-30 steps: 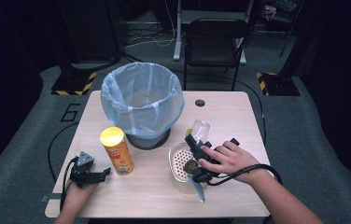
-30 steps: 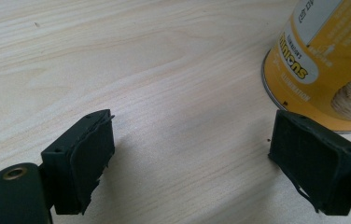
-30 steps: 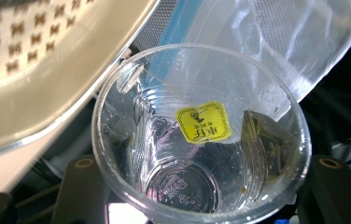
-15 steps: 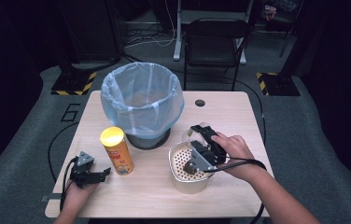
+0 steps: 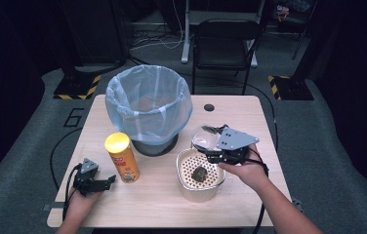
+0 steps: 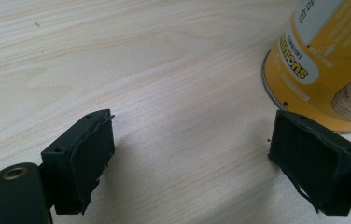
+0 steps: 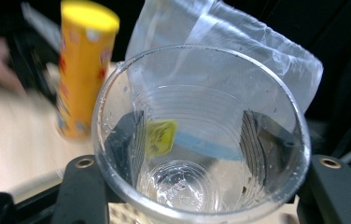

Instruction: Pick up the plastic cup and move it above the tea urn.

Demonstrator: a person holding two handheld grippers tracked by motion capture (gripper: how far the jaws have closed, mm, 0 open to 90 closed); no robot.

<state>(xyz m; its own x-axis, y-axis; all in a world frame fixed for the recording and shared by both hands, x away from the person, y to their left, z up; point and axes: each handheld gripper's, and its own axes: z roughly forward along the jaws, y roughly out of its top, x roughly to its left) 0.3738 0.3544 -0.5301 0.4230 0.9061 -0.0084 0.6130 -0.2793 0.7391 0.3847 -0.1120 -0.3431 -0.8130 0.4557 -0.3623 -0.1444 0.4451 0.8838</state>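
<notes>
In the high view, your right gripper (image 5: 210, 146) sits right of centre in the frame, just above the rim of the cream-coloured perforated strainer basket (image 5: 187, 187). Its jaws are clamped on a clear ribbed plastic cup (image 5: 204, 137), which lies tilted on its side with its mouth turned toward the left of the frame. In the right gripper view the cup's open mouth faces the camera, and you can see the two black jaws pressed against its walls from outside. A small dark lump (image 5: 199, 173) rests on the strainer's holed floor; what it is cannot be told.

Your left gripper (image 5: 104, 183) lies low at the lower left of the frame on the light wooden table (image 5: 250, 112), with your hand behind it. In the left gripper view its jaws stand wide apart with bare wood between them. The tall yellow snack canister (image 5: 121, 157) stands upright just beside the gripper's tip, near but not touching.

Above centre in the high view stands a dark waste bin lined with a pale blue plastic bag (image 5: 148, 108), behind the canister and strainer.
</notes>
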